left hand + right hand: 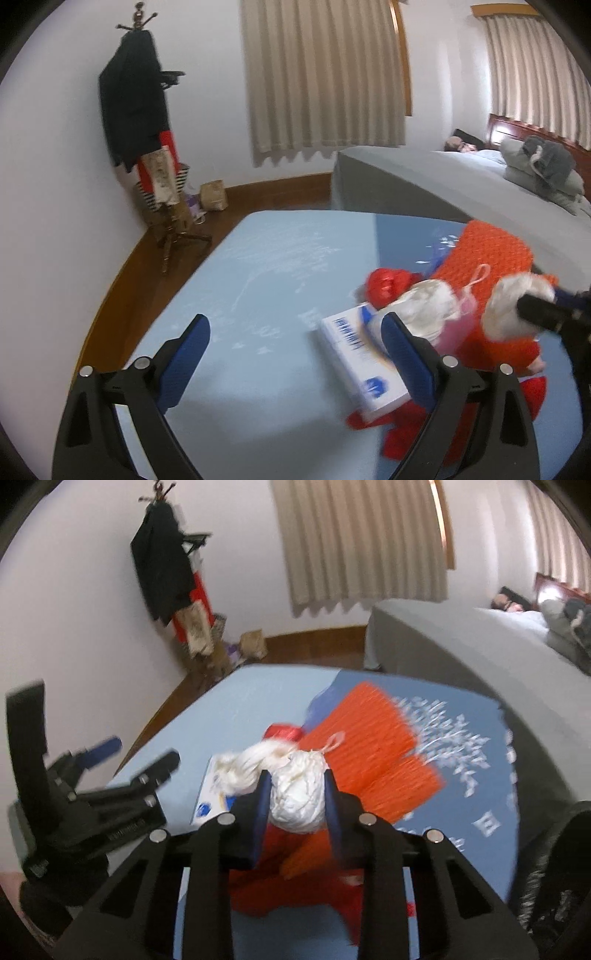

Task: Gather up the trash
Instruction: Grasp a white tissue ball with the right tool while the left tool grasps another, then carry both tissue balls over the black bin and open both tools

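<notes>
Two grippers work over one counter [258, 266] with a light blue cover. At the far left, by the wall, a coat stand [147, 122] carries dark clothes; it has no part in the task.

Next comes the left gripper [295, 350]. Its jaws are spread wide and hold nothing; only bare counter lies between them. I judge it waits open so it can take the next piece. Just behind its right finger lies a white box with blue print [358, 362], flat on the counter.

Further right is the trash pile: a red crumpled wrapper [384, 286], a white crumpled tissue ball [299, 797] and an orange knitted cloth [369, 731] under and behind them. The right gripper [297, 805] has its jaws pinching this tissue ball from both sides. The soft paper fills the gap, so the jaws cannot come fully together. Probably it is held this way to be lifted away from the pile.

At the far right a grey bed [443, 177] stands with folded bedding.

The right wrist view shows the grip on the tissue clearly, and also white printed patterns on the darker blue part of the cover. The left wrist view shows only the black tip of the right gripper against the tissue, but it gives the box and the empty jaws plainly.
</notes>
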Demonstrator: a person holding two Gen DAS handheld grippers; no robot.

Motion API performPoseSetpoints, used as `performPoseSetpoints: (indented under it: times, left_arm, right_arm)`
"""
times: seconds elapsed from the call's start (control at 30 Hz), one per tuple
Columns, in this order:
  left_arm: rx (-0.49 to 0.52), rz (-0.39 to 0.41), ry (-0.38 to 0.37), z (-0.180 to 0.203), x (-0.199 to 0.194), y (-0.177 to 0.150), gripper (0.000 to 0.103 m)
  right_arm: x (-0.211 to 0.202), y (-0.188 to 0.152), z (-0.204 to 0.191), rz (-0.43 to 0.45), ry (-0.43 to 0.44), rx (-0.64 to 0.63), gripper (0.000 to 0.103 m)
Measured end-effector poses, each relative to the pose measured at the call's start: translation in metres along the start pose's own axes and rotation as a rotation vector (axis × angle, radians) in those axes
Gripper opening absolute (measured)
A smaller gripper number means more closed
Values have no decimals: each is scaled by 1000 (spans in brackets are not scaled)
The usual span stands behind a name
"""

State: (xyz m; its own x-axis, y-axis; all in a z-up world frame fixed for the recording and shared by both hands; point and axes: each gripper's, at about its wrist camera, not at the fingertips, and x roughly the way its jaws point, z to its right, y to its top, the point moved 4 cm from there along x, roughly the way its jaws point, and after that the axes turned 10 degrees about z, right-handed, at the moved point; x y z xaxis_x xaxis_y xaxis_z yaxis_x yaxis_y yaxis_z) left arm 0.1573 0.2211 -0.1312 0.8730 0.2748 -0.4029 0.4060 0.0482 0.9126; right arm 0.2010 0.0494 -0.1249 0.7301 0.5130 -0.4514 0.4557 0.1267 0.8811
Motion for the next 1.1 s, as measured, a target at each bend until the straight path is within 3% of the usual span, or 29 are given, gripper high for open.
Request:
performPoseSetpoints:
  times: [0.27, 0.43, 0.6, 0.93, 1.1]
  left_arm:
    - [28, -37, -141, 52, 27, 1, 81]
    - [68, -92, -186, 69, 43, -11, 73]
    - [66, -122, -215, 73, 48, -17, 40]
    - [4, -20, -207, 55, 8, 12, 33]
    - [26, 14, -233, 69, -16, 27, 33]
  right_arm:
    - [-14, 5, 36, 29, -66, 16, 27]
    - [-11, -5, 46, 9, -78, 32, 27]
    - [-13, -6, 47, -5, -78, 44, 27]
    - [-38, 1, 52, 31, -84, 51, 27]
    - [-64, 6, 65, 67, -120, 62, 27]
